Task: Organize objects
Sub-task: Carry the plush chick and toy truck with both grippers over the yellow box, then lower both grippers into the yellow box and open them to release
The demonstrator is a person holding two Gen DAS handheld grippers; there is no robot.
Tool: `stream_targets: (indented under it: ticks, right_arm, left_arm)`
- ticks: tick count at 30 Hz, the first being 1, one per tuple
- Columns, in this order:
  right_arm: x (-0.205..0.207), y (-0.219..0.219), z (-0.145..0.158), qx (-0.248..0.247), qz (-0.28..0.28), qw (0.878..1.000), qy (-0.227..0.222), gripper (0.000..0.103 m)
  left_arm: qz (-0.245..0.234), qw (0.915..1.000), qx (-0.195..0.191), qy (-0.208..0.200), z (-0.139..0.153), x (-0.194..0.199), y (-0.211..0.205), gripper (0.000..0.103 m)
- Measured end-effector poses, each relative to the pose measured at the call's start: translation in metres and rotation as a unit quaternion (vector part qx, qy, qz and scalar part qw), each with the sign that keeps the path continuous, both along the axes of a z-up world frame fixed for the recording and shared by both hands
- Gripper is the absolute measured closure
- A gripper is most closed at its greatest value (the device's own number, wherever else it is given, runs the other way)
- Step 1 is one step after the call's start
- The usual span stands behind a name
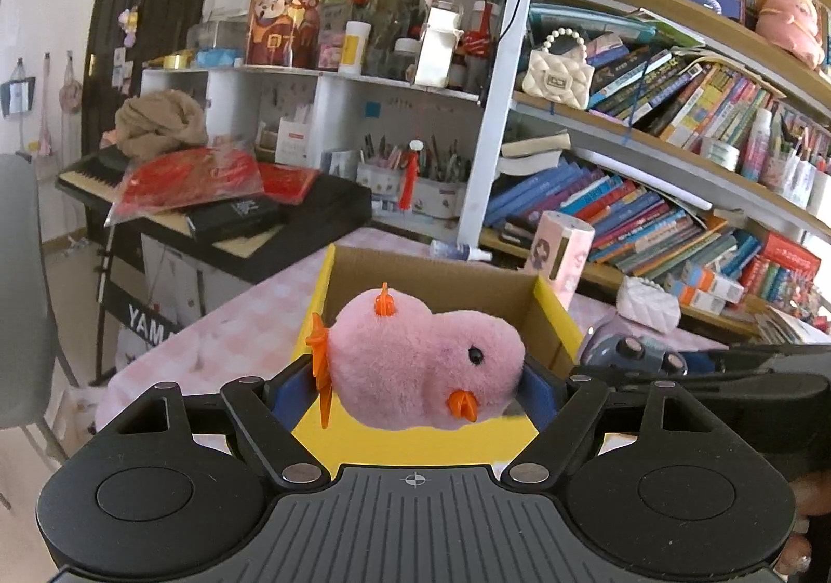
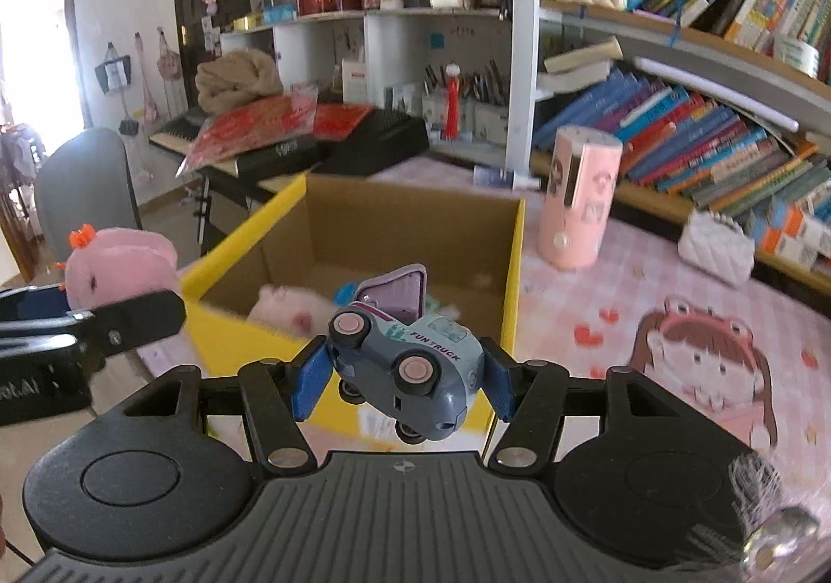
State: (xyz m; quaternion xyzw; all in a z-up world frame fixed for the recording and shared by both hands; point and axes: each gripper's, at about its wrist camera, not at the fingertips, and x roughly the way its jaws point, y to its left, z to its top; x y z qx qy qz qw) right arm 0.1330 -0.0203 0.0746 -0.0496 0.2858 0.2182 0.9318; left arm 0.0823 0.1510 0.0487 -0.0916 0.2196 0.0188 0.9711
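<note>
My left gripper (image 1: 415, 388) is shut on a pink plush chick (image 1: 423, 365) with orange beak and feet, held above the near edge of a yellow cardboard box (image 1: 558, 318). My right gripper (image 2: 402, 375) is shut on a grey-blue toy truck (image 2: 410, 365) marked "FUN TRUCK", tilted on its side just above the front wall of the same box (image 2: 514, 266). In the right wrist view the chick (image 2: 122, 263) and the left gripper's finger (image 2: 135, 318) show at the left. A pink plush toy (image 2: 291, 307) lies inside the box.
The box stands on a pink patterned tablecloth (image 2: 649, 281). A pink cylinder (image 2: 579, 198) and a white quilted purse (image 2: 716, 248) stand right of the box. Bookshelves (image 2: 701, 136) line the back right. A keyboard (image 1: 218, 214) with red bags stands at the left.
</note>
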Motion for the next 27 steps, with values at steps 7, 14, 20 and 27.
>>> stream_targets:
  ticks: [7,14,20,27]
  right_arm:
    - [0.049,-0.004,0.005,0.005,0.012,1.0,-0.015,0.045]
    - [0.086,-0.004,-0.002,0.008,0.026,1.0,-0.009,0.045]
    - [0.107,0.003,-0.013,0.002,0.046,0.999,0.002,0.045]
    - [0.124,0.015,-0.027,-0.011,0.073,0.997,0.017,0.045]
  left_arm:
    - [0.013,0.9996,0.022,0.015,-0.007,0.037,-0.014,0.022]
    - [0.026,0.9969,0.054,0.05,-0.023,0.067,-0.025,0.022]
    - [0.033,0.9934,0.079,0.077,-0.037,0.084,-0.034,0.022]
    - [0.033,0.9888,0.12,0.082,-0.044,0.098,-0.043,0.022]
